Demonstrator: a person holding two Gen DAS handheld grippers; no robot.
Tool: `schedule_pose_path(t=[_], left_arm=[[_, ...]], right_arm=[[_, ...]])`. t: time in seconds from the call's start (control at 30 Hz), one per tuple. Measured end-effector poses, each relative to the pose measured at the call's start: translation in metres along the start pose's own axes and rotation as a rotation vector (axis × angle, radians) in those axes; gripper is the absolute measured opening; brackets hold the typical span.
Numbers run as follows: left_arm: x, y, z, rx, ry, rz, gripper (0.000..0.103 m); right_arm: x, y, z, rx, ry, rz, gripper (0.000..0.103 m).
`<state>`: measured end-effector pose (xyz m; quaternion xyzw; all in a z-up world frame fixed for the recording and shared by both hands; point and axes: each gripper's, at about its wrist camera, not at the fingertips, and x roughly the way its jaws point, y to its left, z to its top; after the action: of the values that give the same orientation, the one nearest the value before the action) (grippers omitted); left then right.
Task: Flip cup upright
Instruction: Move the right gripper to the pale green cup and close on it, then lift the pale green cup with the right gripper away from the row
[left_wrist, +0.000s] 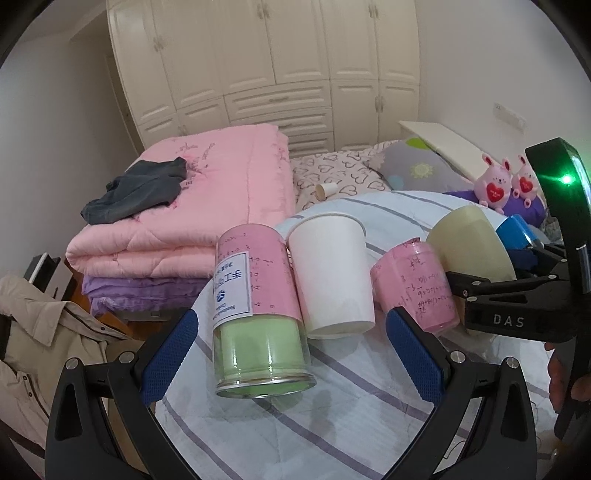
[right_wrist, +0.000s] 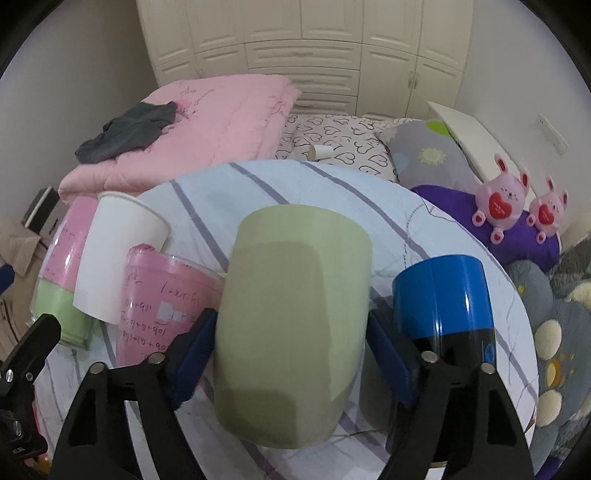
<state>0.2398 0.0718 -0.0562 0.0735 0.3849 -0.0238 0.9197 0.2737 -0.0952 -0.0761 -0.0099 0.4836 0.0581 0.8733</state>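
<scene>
Cups stand in a row on the striped quilt (right_wrist: 332, 192): at its left edge the pink-and-green jar (left_wrist: 258, 310) between the left gripper's (left_wrist: 291, 350) wide jaws, then paper cup (left_wrist: 330, 273), pink cup (left_wrist: 417, 284), and the pale green cup (right_wrist: 291, 325) clamped upside down in the right gripper (right_wrist: 291, 350). Rotate it slowly, clear of the blue cup (right_wrist: 443, 299).

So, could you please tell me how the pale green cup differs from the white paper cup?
The pale green opaque cup is held between the right hand-held gripper fingers; the white paper cup stands free on the striped surface. The green one looks wider and smooth-rimmed, the white one has a rolled lip. Both are plain, with no printing.
</scene>
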Motion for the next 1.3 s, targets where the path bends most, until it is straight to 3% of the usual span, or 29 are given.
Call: schedule_pose_path(t=[0.7,1.07,1.3], left_arm=[[-0.017,0.004,-0.001,-0.004,-0.013,0.004,0.103],[-0.055,0.002,-0.004,0.007,-0.052,0.006,0.103],[-0.094,0.000,-0.026,0.010,-0.070,0.001,0.103]], right_arm=[[-0.018,0.000,0.003,0.011,-0.012,0.036,0.080],[-0.058,-0.002,-0.008,0.014,-0.034,0.057,0.080],[-0.094,0.002,-0.029,0.006,-0.053,0.035,0.080]])
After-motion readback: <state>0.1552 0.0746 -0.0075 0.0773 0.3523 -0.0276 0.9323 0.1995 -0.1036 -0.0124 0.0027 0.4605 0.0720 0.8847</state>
